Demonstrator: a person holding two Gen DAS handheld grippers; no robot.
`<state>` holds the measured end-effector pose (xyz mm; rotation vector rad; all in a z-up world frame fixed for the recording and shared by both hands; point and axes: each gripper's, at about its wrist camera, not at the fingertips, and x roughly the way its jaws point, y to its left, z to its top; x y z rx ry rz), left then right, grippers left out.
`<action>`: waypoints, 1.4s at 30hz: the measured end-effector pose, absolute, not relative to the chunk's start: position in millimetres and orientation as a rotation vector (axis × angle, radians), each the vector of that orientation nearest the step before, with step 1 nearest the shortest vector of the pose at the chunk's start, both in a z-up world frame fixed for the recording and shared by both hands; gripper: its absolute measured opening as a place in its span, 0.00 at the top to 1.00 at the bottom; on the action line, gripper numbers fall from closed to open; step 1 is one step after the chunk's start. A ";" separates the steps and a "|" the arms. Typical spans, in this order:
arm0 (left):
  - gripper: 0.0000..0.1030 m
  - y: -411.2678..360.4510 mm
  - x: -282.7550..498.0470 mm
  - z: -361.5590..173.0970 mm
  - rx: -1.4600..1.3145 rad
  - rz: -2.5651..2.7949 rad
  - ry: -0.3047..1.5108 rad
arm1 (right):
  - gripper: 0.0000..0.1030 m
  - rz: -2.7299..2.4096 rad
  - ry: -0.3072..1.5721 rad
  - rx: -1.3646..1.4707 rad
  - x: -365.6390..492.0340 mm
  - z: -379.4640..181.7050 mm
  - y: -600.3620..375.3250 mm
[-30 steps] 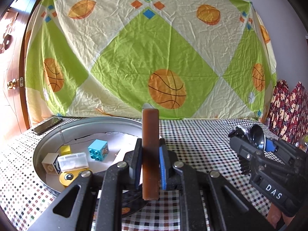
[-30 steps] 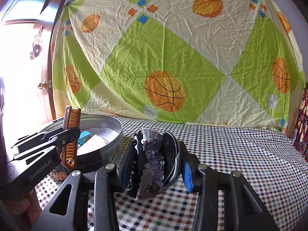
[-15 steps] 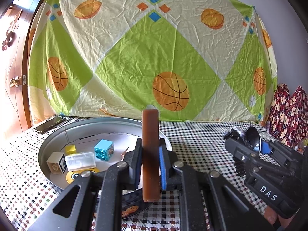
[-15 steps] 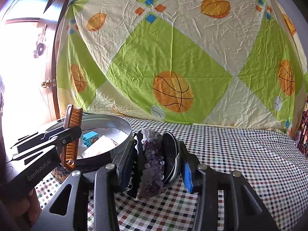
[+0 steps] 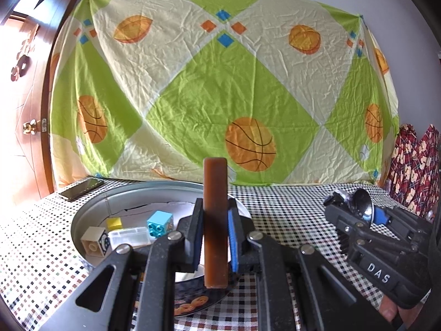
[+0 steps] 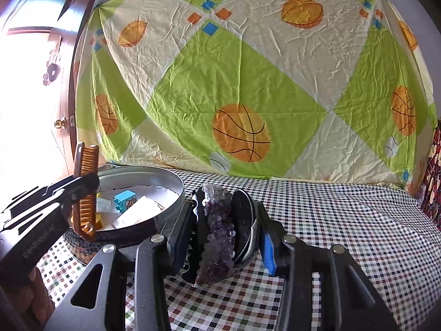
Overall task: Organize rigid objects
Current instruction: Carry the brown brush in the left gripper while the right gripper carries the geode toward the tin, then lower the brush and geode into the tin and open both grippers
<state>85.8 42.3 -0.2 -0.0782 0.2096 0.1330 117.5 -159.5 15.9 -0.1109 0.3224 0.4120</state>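
Judging by the round tin (image 5: pixel 91 215) already holding a blue block (image 5: pixel 160 224), yellow block (image 5: pixel 114 223), white block (image 5: pixel 95 244) and clear box (image 5: pixel 128 235), sits partway through, with two pieces not yet placed. Left gripper (image 5: pixel 214 237): clamped on an upright brown comb (image 5: pixel 215 220) over the tin's near rim, its ends sticking out above and below the pads. Right gripper (image 6: pixel 224 234): closed around a purple sequined piece (image 6: pixel 219 231) backed by a dark disc (image 6: pixel 244 226), possibly a compact mirror, just beside the tin above the checked cloth (image 6: pixel 344 220).
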 end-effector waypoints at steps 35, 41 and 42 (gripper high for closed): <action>0.87 100.3 74.4 14.1 -0.141 0.236 0.230 | 0.55 0.525 0.352 -0.119 125.6 26.2 -100.8; 0.87 132.0 91.8 17.9 -0.198 0.228 0.325 | 0.55 0.584 0.379 -0.113 143.4 36.6 -70.1; 0.87 135.8 94.9 17.7 -0.205 0.225 0.339 | 0.55 0.592 0.388 -0.114 146.6 36.6 -65.2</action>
